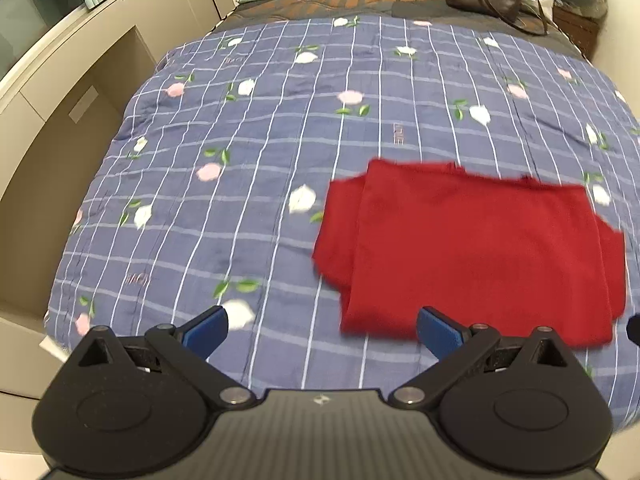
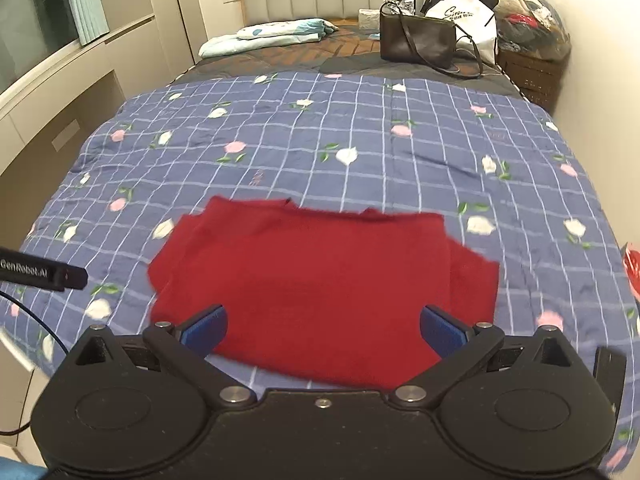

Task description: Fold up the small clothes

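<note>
left tool (image 1: pixel 322 332) released | right tool (image 2: pixel 323 330) released | red garment (image 2: pixel 320 288) folded, just ahead of both

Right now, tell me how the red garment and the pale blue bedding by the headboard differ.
The red garment is a solid dark red; the pale blue bedding is light with a faint print. The red garment lies on the blue checked quilt near both open grippers, the left gripper and the right gripper; the pale blue bedding lies far off, on the brown cover near the headboard. Both are folded fabric lying flat.
</note>
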The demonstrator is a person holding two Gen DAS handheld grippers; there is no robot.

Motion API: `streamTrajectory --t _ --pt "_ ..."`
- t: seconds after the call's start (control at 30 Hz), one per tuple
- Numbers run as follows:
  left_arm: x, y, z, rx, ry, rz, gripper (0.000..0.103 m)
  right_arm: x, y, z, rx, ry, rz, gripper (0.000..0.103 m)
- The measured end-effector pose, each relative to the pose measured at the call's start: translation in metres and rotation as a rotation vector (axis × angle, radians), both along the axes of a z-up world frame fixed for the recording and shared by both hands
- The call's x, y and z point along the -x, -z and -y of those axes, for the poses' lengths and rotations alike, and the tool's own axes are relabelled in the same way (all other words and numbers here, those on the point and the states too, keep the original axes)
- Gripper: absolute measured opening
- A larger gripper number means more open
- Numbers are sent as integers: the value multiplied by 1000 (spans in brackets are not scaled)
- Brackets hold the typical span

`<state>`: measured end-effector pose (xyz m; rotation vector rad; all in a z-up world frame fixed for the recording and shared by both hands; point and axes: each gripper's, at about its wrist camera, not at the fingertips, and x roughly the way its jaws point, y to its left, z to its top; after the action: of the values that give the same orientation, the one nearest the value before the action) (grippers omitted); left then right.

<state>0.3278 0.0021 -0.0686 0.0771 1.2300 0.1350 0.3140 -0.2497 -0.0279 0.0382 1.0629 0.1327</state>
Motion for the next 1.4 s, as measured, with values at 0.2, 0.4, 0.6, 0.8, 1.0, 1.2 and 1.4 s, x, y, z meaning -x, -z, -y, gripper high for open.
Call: streamTrajectory --t 0.2,0.4,0.6,0.8,1.0,1.2,1.4 --pt "51 5 -8 -1 19 -38 102 41 -9 -14 19 -1 -27 102" --pt "77 12 -11 10 -6 -88 102 53 -13 -12 31 -7 -38 102" --pt "80 17 5 21 -28 -130 102 48 -4 7 23 -48 -90 102" --pt "72 21 42 39 -60 -159 102 23 -3 43 19 -89 -120 102" --pt "49 18 80 34 -88 -148 102 -11 1 81 29 -92 -151 102" --pt "35 10 107 38 -131 -139 102 -33 8 104 43 -123 -185 102" --pt "29 6 121 46 -184 -145 102 -46 12 114 72 -178 -191 102"
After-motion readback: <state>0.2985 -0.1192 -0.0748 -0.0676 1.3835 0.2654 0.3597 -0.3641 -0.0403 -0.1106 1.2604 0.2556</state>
